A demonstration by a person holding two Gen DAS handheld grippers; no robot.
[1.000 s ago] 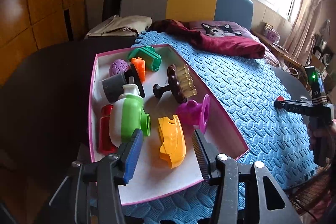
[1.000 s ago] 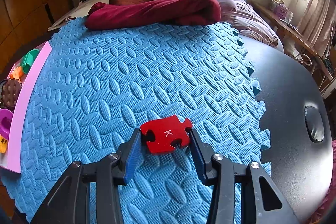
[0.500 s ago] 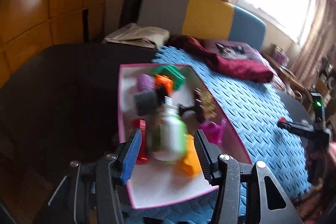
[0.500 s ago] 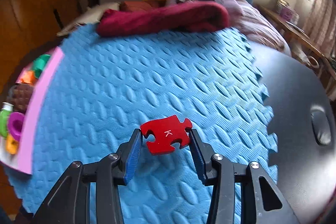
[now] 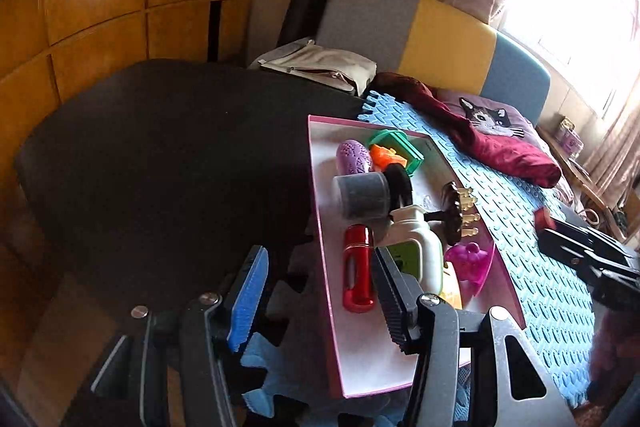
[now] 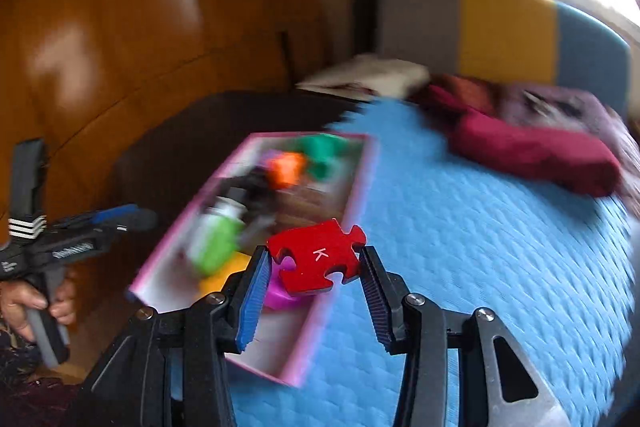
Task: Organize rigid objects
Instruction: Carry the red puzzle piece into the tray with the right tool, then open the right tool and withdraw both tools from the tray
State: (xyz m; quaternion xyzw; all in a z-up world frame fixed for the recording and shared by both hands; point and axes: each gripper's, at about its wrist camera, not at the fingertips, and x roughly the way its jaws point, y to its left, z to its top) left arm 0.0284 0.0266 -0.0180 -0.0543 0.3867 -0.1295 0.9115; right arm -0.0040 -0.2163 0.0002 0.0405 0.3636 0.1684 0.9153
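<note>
A red puzzle piece (image 6: pixel 316 257) marked K is pinched flat in my right gripper (image 6: pixel 314 259), which is shut on it and hovers over the near right rim of the pink-edged white tray (image 6: pixel 360 179). The right wrist view is motion-blurred. In the tray lie a green-and-white bottle (image 5: pixel 416 251), a red cylinder (image 5: pixel 358 267), a grey cylinder (image 5: pixel 362 197), a brown brush (image 5: pixel 456 211) and several other toys. My left gripper (image 5: pixel 320 291) is open with nothing in it, low at the tray's left wall. The right gripper (image 5: pixel 560 231) shows at the far right of the left wrist view.
The tray rests on a blue foam mat (image 5: pixel 520 211) laid over a dark round table (image 5: pixel 160 147). A maroon cloth (image 5: pixel 500 147) and a cat-print pillow (image 5: pixel 488 117) lie at the mat's far end. A wooden wall (image 5: pixel 100 7) stands to the left. A hand (image 6: pixel 24 303) holds the left gripper.
My right gripper has carried the red piece up and left from over the mat to the tray's edge. My left gripper has swung left, so the tray now sits right of its jaws.
</note>
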